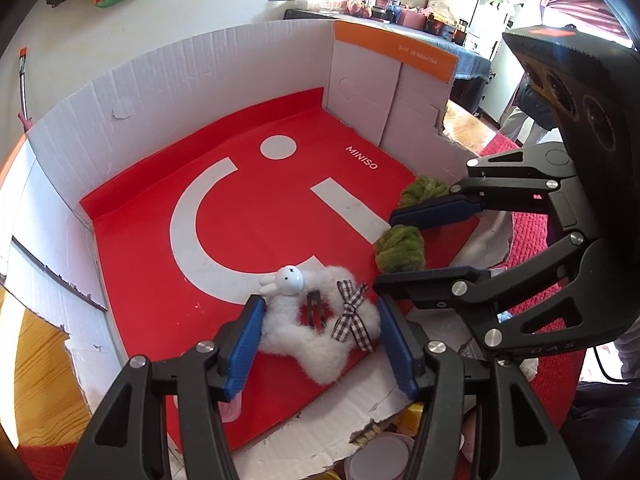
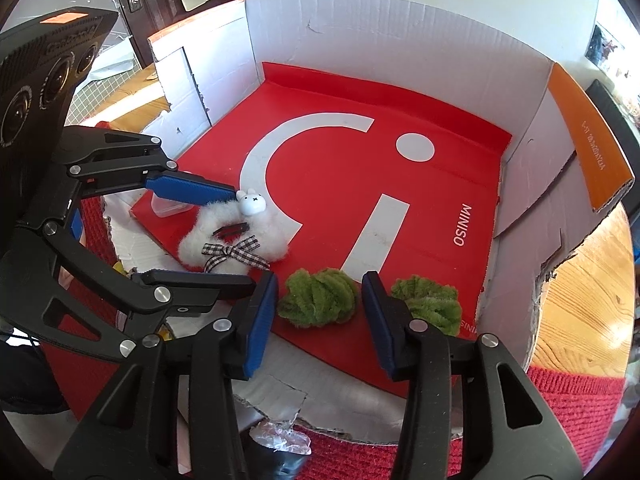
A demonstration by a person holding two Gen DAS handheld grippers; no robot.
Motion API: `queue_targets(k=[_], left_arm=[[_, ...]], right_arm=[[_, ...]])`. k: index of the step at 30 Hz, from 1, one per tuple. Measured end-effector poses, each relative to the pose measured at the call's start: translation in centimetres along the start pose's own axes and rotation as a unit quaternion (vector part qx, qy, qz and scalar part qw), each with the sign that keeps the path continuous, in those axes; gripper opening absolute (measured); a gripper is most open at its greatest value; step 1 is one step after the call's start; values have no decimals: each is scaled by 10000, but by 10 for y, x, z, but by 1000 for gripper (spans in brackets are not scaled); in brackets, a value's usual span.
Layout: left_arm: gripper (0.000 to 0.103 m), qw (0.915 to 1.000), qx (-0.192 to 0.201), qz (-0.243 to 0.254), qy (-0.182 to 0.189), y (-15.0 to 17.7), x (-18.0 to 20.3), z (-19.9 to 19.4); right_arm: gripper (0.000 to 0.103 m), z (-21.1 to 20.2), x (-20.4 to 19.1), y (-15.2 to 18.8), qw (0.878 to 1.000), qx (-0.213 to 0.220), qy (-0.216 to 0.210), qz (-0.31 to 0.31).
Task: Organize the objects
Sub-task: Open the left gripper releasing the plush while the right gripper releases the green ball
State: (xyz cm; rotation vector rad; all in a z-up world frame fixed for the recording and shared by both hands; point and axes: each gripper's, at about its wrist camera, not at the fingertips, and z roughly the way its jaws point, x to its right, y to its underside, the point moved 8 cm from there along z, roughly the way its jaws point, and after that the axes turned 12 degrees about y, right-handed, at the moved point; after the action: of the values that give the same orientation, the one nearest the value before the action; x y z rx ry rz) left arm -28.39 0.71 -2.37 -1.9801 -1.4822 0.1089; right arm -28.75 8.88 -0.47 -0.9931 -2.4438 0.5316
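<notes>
A white fluffy hair clip (image 1: 316, 336) with a small rabbit head, a black clip and a checked bow lies on the red MINISO sheet (image 1: 256, 216) inside a white cardboard box (image 1: 168, 80). My left gripper (image 1: 320, 340) is open, its jaws on either side of the clip. The clip also shows in the right wrist view (image 2: 236, 240). Two green fuzzy scrunchies (image 2: 320, 296) (image 2: 430, 304) lie near the box's front edge. My right gripper (image 2: 320, 316) is open around the left scrunchie; the other lies just outside its right finger (image 2: 380, 320).
The box (image 2: 400, 36) stands on a red knitted mat (image 2: 580, 400) over a wooden table (image 2: 588, 300). A clear plastic tub (image 2: 166, 206) sits under the left gripper's finger. A cluttered bed is beyond the box.
</notes>
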Motion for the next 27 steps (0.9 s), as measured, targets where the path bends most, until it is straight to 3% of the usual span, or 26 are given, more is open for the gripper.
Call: queue_targets(k=[8, 18, 21, 25, 27], left_arm=[[66, 10000, 30, -24, -2, 0, 2, -5], [67, 9996, 260, -21, -84, 1, 10, -23], [67, 9993, 358, -55, -121, 3, 12, -32], [68, 9984, 520, -118, -183, 7, 16, -48], [74, 9978, 613, -138, -232, 8, 18, -56]], right_arm=[[42, 2, -4, -3, 10000, 27, 23, -13], [43, -17, -5, 0, 9998, 144, 130, 4], [50, -26, -7, 1, 9996, 221, 174, 22], [51, -41, -9, 3, 9990, 360, 246, 66], [51, -49, -9, 4, 9987, 428, 262, 121]])
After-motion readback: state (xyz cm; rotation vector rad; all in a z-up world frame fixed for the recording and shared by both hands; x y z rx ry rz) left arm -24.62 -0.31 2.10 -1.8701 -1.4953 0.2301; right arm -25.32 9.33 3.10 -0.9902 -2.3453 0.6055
